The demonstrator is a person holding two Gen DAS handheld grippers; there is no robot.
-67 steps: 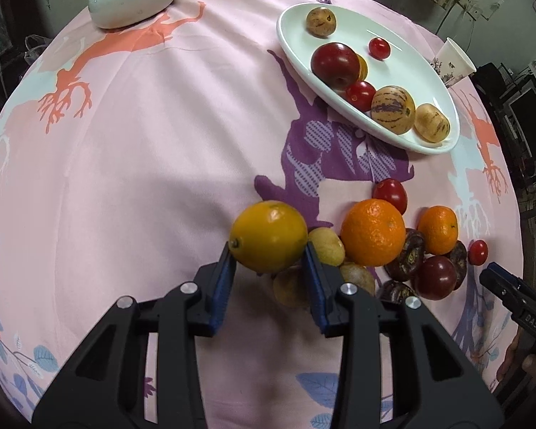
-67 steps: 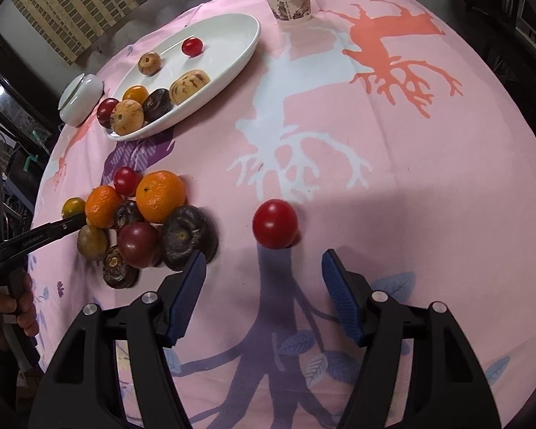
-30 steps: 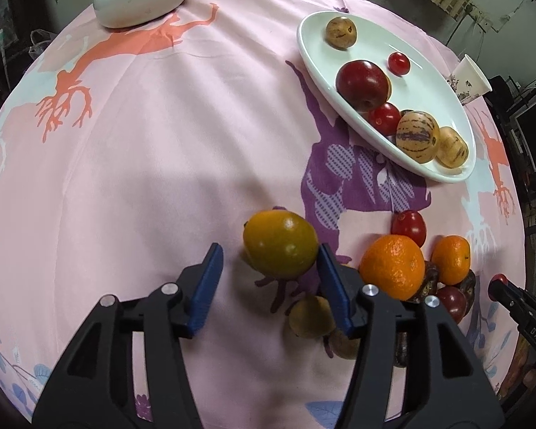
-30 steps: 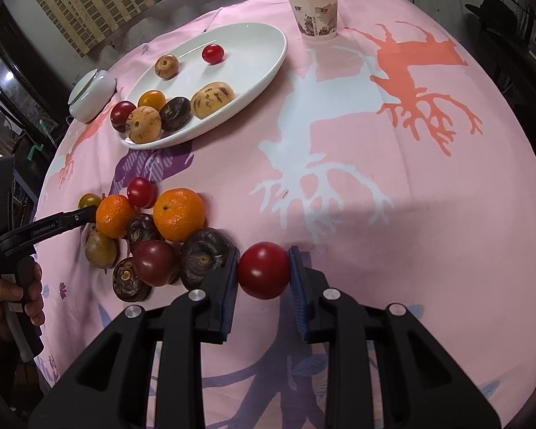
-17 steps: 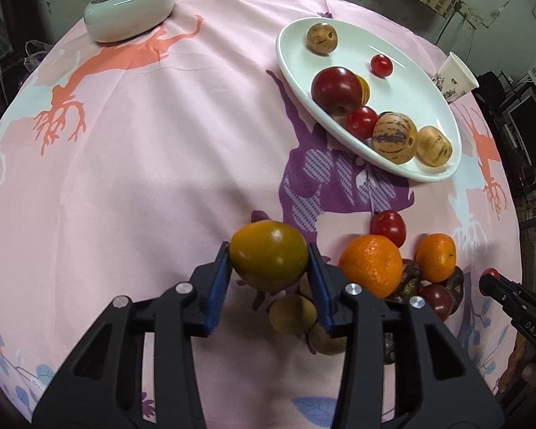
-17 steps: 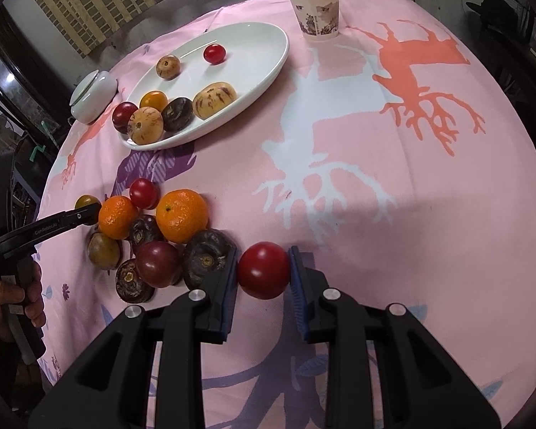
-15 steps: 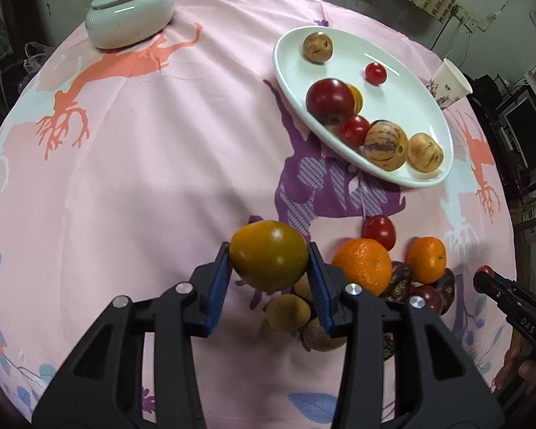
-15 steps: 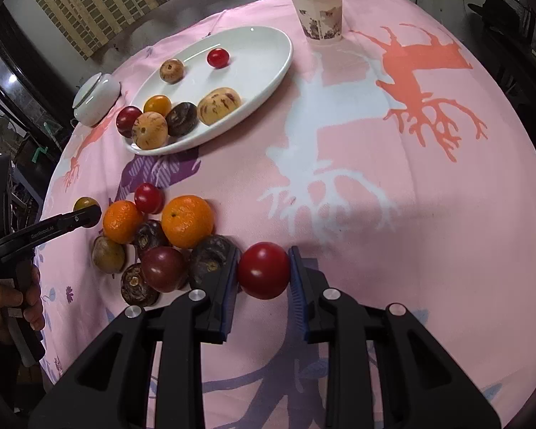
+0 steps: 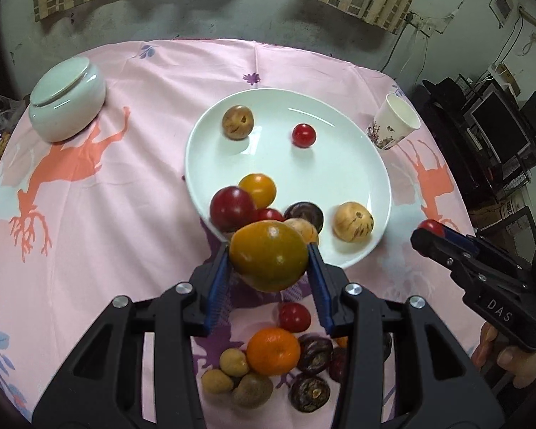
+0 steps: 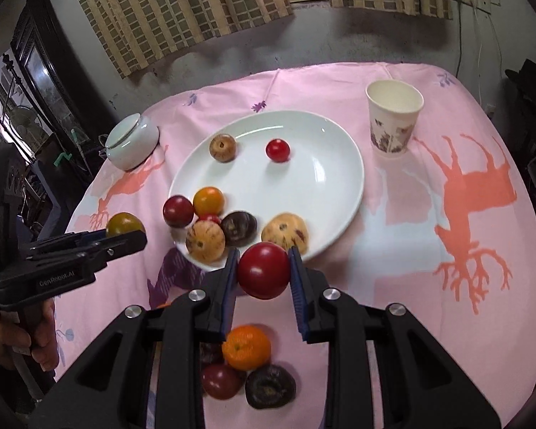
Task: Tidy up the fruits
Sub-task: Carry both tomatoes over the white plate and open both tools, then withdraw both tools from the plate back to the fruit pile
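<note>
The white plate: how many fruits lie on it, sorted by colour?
Red fruits: 3
Tan fruits: 3
Orange fruit: 1
Dark purple fruit: 1
Total: 8 on the white plate

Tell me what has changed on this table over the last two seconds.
The right gripper closed on the red tomato that lay on the cloth and lifted it toward the plate. The left gripper let go of the yellow-green fruit, gripped it again and raised it off the pile toward the plate. The fruit on the plate, the cup and the jar stayed put.
</note>
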